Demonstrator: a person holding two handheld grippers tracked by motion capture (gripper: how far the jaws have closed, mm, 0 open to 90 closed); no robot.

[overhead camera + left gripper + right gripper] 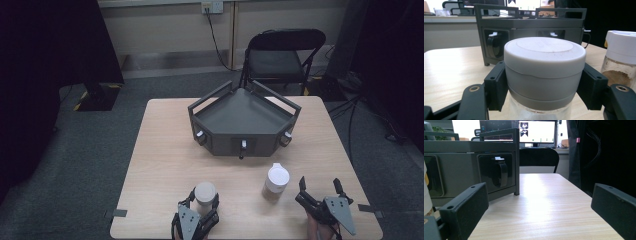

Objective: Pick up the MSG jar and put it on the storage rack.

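A clear jar with a grey lid (204, 193) stands near the table's front edge, left of centre. My left gripper (204, 201) is shut on the jar (544, 72), its black pads (497, 86) pressing on both sides of the grey lid. A second jar with a white lid (276, 181) holds brown powder and stands to the right; it also appears at the right edge of the left gripper view (620, 60). My right gripper (320, 190) rests open at the front right of the table, nothing between its wide-spread jaws (539, 212).
A dark grey angular rack (243, 120) with rails and small latches on its front faces stands at the middle back of the wooden table (160, 165). A black folding chair (282, 57) is behind the table. Monitors (536, 132) glow in the background.
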